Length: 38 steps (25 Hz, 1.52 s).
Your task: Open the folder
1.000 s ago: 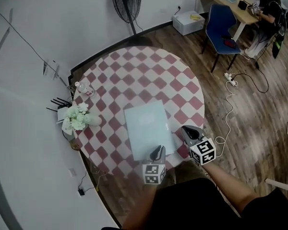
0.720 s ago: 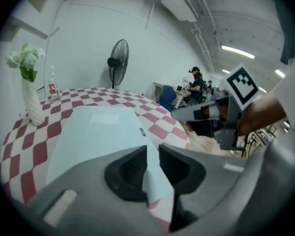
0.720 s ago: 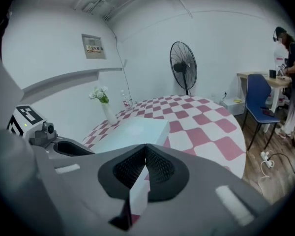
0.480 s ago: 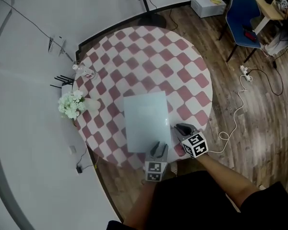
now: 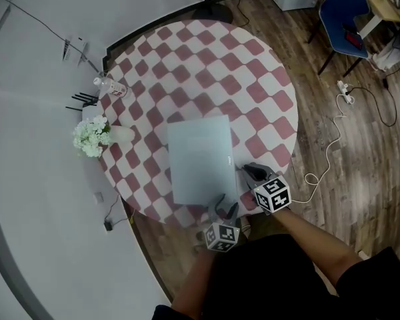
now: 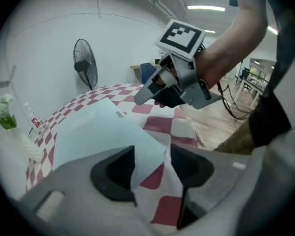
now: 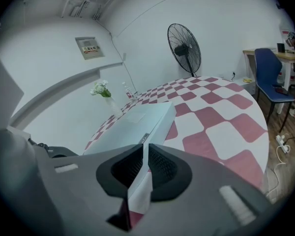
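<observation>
A round table [image 5: 253, 79] is wearing a smooth cloth chequered in dusty red and white, and it is standing on a floor [image 5: 360, 152] of dark wood planks. The folder [image 5: 200, 159] is lying flat and closed on the cloth, a pale blue-grey rectangle with a matt plastic-looking cover and crisp corners. A small strip-shaped clasp is showing on its long edge at 3 o'clock. It is sitting in the 6 o'clock part of the table, its short edge close to the rim there. A bunch of white flowers [image 5: 90, 137] in a pale vase is leaning out at the table's 9 o'clock rim, and a clear bottle [image 5: 110, 87] is lying at about 10 o'clock.

The left gripper [image 5: 225, 207], grey with dark ribbed pads, is hanging at the folder's 5 o'clock corner. Its jaws have just been opening and are now standing wide. In the left gripper view that corner is showing in the gap between them, and neither pad is pressing on it.

The right gripper [image 5: 248, 171], carrying its black-and-white marker cube, is pointing at the folder's long edge from 4 o'clock, just beside it and near the clasp. Its jaws are standing almost together with only a thin slit between the pads, and they are pinching nothing. In the right gripper view the folder is stretching away towards 12 o'clock.
</observation>
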Each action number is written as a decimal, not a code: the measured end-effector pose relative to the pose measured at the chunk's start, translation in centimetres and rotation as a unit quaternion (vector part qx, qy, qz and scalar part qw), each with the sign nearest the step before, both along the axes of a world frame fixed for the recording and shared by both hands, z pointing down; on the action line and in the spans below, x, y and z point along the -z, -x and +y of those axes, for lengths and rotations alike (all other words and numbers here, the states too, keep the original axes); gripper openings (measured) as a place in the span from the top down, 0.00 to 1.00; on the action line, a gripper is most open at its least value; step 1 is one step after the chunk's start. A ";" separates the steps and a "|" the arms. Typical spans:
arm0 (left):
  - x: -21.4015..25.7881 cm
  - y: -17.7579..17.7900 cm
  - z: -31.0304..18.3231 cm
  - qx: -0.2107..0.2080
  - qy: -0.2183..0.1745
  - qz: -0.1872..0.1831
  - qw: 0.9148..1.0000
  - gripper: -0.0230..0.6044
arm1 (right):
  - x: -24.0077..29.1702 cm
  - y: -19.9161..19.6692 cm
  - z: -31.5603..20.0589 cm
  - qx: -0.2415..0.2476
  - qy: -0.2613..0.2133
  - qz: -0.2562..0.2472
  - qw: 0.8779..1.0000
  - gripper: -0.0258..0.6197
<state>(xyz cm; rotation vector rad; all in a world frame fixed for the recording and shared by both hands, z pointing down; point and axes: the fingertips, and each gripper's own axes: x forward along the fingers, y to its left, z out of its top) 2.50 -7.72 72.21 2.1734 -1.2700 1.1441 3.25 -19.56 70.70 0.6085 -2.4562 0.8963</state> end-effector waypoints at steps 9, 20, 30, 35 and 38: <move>-1.8 0.3 0.7 -0.090 0.011 -0.039 0.995 0.66 | -0.6 -0.9 0.6 -0.064 -0.002 0.003 0.998 0.91; -2.1 -0.1 1.1 -0.131 0.004 -0.049 0.990 0.67 | -1.8 0.8 3.2 -0.054 0.004 0.014 0.998 0.91; -1.6 0.0 0.6 -0.114 0.000 -0.028 0.993 0.67 | -2.5 1.0 3.1 -0.063 0.009 0.021 0.998 0.91; -2.3 -0.1 0.6 -0.135 0.001 -0.074 0.988 0.65 | -2.4 1.0 2.9 -0.062 0.015 0.021 0.998 0.91; -2.3 -0.2 0.5 -0.136 -0.004 -0.086 0.987 0.66 | -2.4 1.3 2.9 -0.050 0.011 0.021 0.998 0.91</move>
